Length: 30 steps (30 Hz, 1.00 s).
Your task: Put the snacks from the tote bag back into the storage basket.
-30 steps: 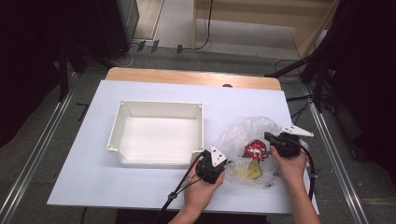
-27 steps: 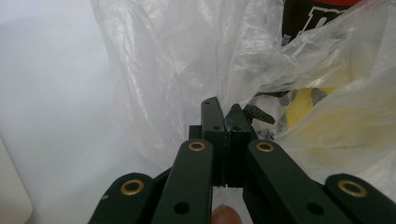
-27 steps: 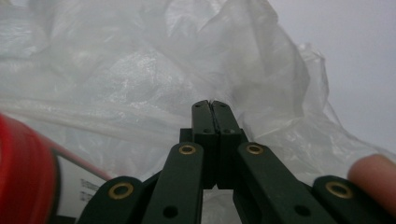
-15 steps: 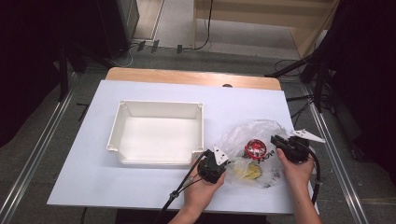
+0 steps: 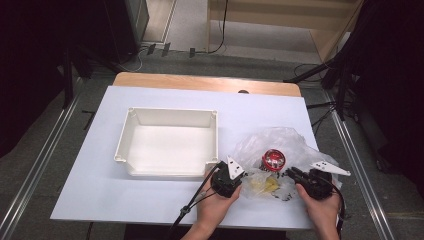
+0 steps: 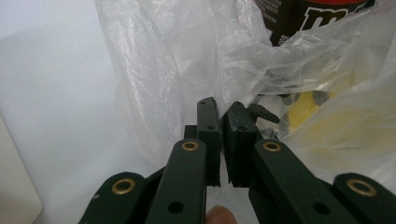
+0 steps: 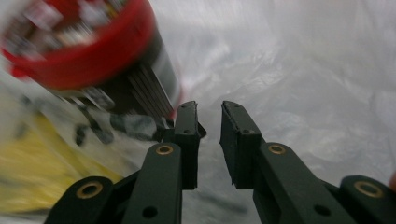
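The high view takes in the whole white table (image 5: 165, 210), with a white tray (image 5: 170, 142) sitting open on it left of centre. Just right of the tray lies a crumpled clear plastic bag (image 5: 280, 145), and inside it a red-topped can (image 5: 273, 159) stands above a yellow packet (image 5: 265, 186). The left gripper (image 5: 235, 181) meets the bag's left edge, the right gripper (image 5: 292, 173) its right side, with the can and packet between them.

The left gripper view adds what the high view cannot resolve: the jaws of the left gripper (image 6: 223, 122) are pressed nearly together with a fold of the bag (image 6: 168, 70) pinched between them, so it grasps the plastic. The can's dark body (image 6: 289, 18) and the packet (image 6: 317, 105) show through the film beyond.

The right gripper view, blurred, shows the right gripper (image 7: 208, 122) with a narrow gap between its pads after they have just been closing a little; bag film (image 7: 303, 70) lies behind the gap, nothing clamped, and the can (image 7: 93, 51) sits just to its left.
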Tool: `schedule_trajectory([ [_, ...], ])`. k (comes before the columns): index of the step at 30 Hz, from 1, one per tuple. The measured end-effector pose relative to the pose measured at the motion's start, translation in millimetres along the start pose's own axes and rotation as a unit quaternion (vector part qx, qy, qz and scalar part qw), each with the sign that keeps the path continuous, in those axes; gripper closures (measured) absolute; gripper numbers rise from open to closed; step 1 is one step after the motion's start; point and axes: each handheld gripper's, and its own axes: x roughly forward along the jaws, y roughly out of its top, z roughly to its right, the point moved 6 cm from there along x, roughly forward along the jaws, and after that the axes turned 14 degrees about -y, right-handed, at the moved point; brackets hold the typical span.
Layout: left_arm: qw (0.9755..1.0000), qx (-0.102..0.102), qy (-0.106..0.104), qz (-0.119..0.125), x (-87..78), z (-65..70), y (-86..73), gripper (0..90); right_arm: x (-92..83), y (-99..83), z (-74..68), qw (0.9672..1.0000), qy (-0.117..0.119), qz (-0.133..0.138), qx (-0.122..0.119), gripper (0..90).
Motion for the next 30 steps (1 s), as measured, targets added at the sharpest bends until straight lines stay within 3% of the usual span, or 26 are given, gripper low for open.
schedule_trajectory([
  [2, 1.0, -0.001, 0.0, 0.002, -0.4, -0.2, 0.1, 86.5, 1.7, -5.2, 2.2, 0.9998, -0.006, -0.019, 0.001, 81.1],
  [6, 1.0, -0.002, -0.001, 0.004, -0.9, 0.0, 0.1, 86.3, -3.1, -7.8, 2.8, 0.9995, -0.026, -0.019, -0.006, 78.9],
  [9, 0.9999, -0.001, -0.003, 0.013, -2.5, 0.0, 0.6, 82.3, -22.2, -1.7, 0.2, 0.9995, -0.007, 0.029, 0.012, 74.1],
  [12, 0.9994, -0.001, -0.018, 0.029, -5.3, 1.6, 1.5, 75.3, -46.9, 8.1, -6.6, 0.9961, 0.012, 0.084, 0.025, 73.1],
  [16, 0.9975, -0.005, -0.03, 0.064, -15.9, 5.5, 3.8, 65.3, -64.1, 13.4, -19.5, 0.9914, 0.013, 0.13, 0.009, 74.2],
  [20, 0.9953, 0.001, -0.028, 0.093, -31.7, 14.6, 11.8, 56.7, -58.2, 13.3, -19.9, 0.992, 0.018, 0.124, 0.015, 74.6],
  [22, 0.993, -0.004, -0.036, 0.112, -39.7, 17.2, 19.9, 50.9, -52.5, 11.2, -19.5, 0.993, 0.021, 0.114, 0.02, 74.8],
  [25, 0.9878, -0.002, -0.059, 0.144, -46.1, 24.3, 34.0, 45.7, -48.0, 10.2, -21.1, 0.9937, 0.023, 0.108, 0.016, 74.8],
  [27, 0.9878, 0.018, -0.066, 0.14, -41.5, 32.1, 37.9, 44.5, -43.0, 8.4, -22.8, 0.9948, 0.026, 0.098, 0.015, 74.6],
  [30, 0.9931, 0.049, -0.056, 0.091, -19.3, 40.4, 33.7, 42.7, -34.4, 4.3, -24.7, 0.9965, 0.028, 0.079, 0.01, 74.4],
])
